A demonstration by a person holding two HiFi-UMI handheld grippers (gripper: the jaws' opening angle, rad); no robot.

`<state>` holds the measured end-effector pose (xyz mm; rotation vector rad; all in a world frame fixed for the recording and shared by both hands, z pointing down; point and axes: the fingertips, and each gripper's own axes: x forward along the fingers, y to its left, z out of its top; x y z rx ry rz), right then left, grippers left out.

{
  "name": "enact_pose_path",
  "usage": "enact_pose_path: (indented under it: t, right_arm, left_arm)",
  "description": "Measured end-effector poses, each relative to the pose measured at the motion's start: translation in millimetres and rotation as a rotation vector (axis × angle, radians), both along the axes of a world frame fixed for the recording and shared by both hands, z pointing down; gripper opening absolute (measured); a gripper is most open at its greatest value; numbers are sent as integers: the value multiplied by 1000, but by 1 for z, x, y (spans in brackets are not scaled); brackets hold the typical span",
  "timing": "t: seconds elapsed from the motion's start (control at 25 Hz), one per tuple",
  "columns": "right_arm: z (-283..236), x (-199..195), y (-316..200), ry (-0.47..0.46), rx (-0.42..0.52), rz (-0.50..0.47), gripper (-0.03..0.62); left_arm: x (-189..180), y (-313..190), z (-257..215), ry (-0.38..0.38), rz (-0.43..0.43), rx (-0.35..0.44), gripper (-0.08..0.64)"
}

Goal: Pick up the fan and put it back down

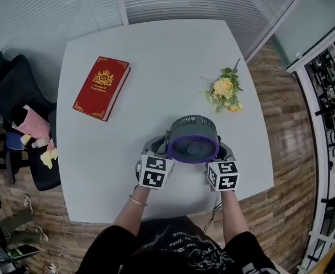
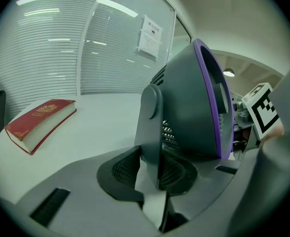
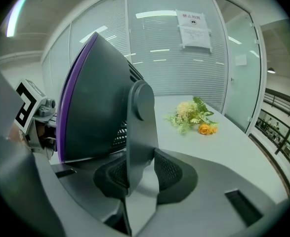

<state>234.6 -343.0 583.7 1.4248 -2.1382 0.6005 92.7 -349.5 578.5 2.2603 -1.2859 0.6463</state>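
A grey fan (image 1: pixel 193 140) with a purple front ring sits between my two grippers, near the front edge of the white table (image 1: pixel 156 50). My left gripper (image 1: pixel 158 146) is shut on the fan's left side bracket. In the left gripper view, the meshed pads (image 2: pixel 122 169) clamp that grey upright arm, with the fan's housing (image 2: pixel 194 107) just beyond. My right gripper (image 1: pixel 224 152) is shut on the right side bracket. In the right gripper view, its pads (image 3: pixel 169 172) press on that arm next to the fan's housing (image 3: pixel 95 102). I cannot tell whether the fan's base touches the table.
A red book (image 1: pixel 101 87) (image 2: pixel 38 122) lies at the table's far left. A bunch of yellow flowers (image 1: pixel 224 90) (image 3: pixel 194 115) lies at the far right. A black chair (image 1: pixel 19 113) with bags stands left of the table. Glass walls with blinds stand behind.
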Motion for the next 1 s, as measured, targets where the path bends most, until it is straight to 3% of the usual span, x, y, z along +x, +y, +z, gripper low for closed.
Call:
enact_pose_path:
  t: [0.6, 1.0]
  right_arm:
    - [24, 9, -47, -34, 15, -34, 106]
    - [40, 8, -52, -31, -3, -39, 107]
  left_arm:
    - [8, -40, 23, 63, -68, 19, 80]
    - [7, -46, 35, 31, -69, 21, 80]
